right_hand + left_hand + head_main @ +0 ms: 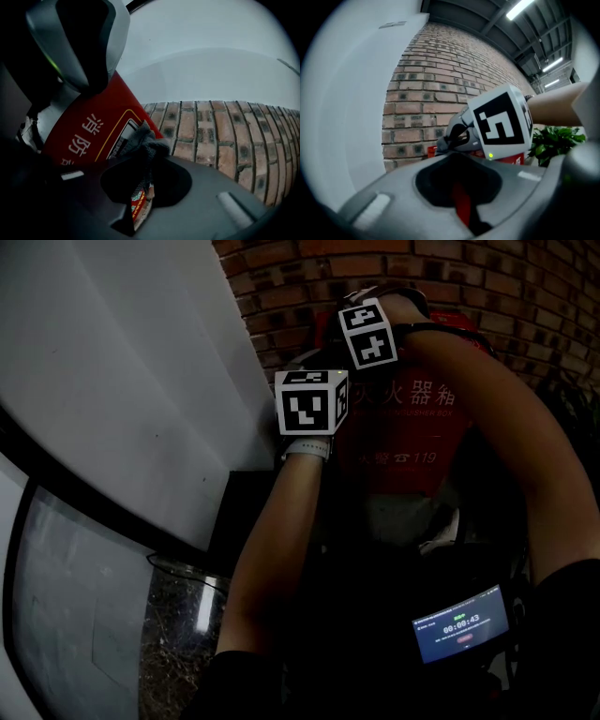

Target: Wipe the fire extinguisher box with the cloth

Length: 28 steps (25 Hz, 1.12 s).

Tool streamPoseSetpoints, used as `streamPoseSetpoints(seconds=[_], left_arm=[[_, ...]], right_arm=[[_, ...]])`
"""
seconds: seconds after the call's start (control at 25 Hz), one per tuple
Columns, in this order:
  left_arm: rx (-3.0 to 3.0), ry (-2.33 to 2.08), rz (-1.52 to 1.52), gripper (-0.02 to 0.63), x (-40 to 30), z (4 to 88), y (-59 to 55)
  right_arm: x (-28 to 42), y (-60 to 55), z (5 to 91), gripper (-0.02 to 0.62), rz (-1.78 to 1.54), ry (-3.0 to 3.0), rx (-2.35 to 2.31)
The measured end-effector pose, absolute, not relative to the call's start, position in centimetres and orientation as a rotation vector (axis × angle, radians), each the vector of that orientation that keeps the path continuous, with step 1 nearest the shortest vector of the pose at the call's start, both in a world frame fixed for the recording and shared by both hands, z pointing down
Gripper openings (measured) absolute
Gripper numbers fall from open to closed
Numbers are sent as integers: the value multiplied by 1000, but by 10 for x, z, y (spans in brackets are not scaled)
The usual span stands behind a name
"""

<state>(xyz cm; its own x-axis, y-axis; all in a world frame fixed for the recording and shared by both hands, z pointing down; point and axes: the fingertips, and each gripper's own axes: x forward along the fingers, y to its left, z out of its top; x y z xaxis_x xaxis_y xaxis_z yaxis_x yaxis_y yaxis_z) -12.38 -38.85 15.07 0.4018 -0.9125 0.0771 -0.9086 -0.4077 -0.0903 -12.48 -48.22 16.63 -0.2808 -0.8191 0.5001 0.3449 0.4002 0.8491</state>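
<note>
Brick wall, fire extinguisher box: right gripper clamps cloth at its face, wiping likely underway; left gripper closed, empty; next, sweep across.

Closed right tool pinching grey cloth, red box, brick wall beyond

Red fire extinguisher box is backed by a brick wall. A white curved panel crowds its left, a leafy plant its right.

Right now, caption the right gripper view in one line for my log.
Right gripper holds the cloth at the red box, brick wall behind.
</note>
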Motion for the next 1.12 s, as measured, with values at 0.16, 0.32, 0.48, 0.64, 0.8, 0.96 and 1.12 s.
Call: streamPoseSetpoints(seconds=[0.16, 0.32, 0.48, 0.64, 0.8, 0.96, 1.12], left_arm=[[-2614, 1657, -175, 2, -105, 145, -388], [-2625, 1617, -180, 2, -77, 141, -385], [-2630, 1584, -193, 2, -51, 140, -385], [-2636, 1553, -212, 2, -24, 139, -384], [-2638, 1526, -234, 2, 3, 137, -384], [-2627, 1507, -273, 2, 27, 138, -386], [-2653, 1489, -278, 2, 47, 141, -386]], right_arm=[[-102, -481, 167, 34, -1186, -1432, 455], [-65, -481, 166, 34, -1152, -1421, 464], [-22, -486, 165, 34, -1105, -1417, 493], [16, -489, 163, 34, -1082, -1411, 523], [49, -489, 163, 34, -1065, -1404, 542], [84, -488, 162, 34, -1044, -1400, 571], [118, -488, 162, 34, -1017, -1389, 606]])
